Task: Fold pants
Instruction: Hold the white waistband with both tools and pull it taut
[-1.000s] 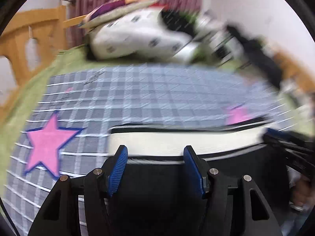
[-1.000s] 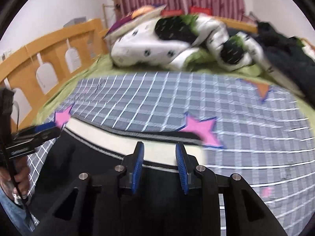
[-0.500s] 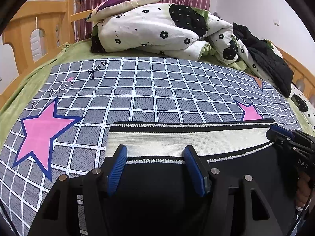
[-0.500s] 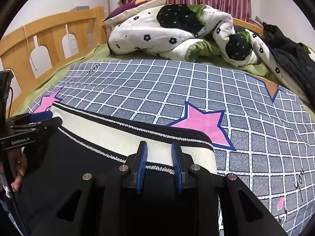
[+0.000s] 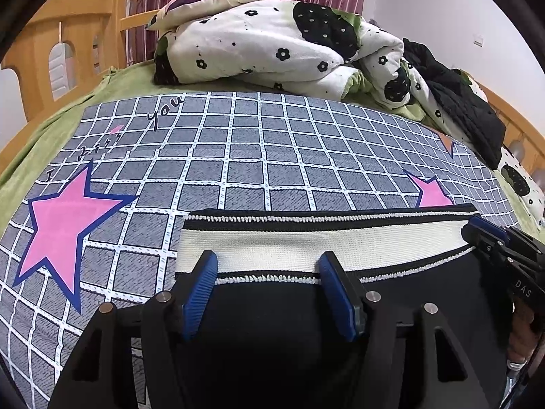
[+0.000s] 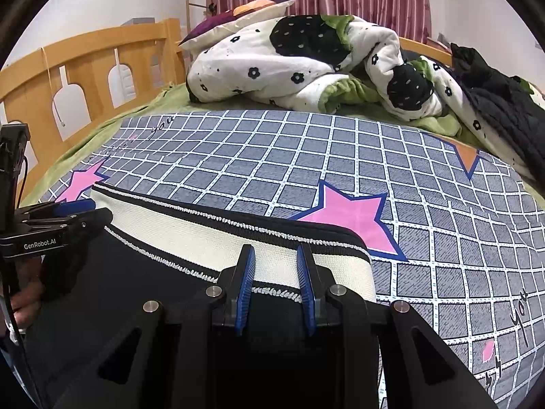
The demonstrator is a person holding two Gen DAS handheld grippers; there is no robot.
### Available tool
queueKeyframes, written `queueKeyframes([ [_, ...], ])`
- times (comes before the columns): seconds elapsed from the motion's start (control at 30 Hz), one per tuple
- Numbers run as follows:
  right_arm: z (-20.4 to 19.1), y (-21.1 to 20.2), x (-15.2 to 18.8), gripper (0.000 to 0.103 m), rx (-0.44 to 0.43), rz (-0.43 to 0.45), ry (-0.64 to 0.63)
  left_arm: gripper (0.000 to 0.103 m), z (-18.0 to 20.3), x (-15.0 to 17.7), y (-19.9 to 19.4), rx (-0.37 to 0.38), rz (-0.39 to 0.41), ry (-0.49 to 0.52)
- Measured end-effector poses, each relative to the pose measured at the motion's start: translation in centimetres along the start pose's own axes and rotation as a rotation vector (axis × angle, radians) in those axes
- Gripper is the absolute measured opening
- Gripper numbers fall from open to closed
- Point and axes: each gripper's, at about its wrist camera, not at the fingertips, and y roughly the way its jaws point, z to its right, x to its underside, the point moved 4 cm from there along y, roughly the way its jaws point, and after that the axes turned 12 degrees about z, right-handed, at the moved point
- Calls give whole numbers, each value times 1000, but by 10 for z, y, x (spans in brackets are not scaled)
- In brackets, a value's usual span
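On checked bedspread [image 5: 238,156]: black pants [image 5: 279,306], left gripper [image 5: 269,266] jaws apart, right gripper [image 6: 274,259] narrow, grip unclear

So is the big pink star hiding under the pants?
No, the pink star lies uncovered on the checked sheet, left of the pants.

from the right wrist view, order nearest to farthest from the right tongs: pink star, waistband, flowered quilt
1. Cream knitted waistband, right at the right tongs.
2. Pink printed star, just beyond, to the right.
3. White flowered quilt, bunched at the bed's far end.
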Motion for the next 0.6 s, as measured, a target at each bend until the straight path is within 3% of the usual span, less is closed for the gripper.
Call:
queueKeyframes([
  [0.33,1,0,-1,26,-1,2,0,69,3,1,2,29,-6,-5],
  [0.6,1,0,-1,26,0,1,-1,70,3,1,1,30,-5,-5],
])
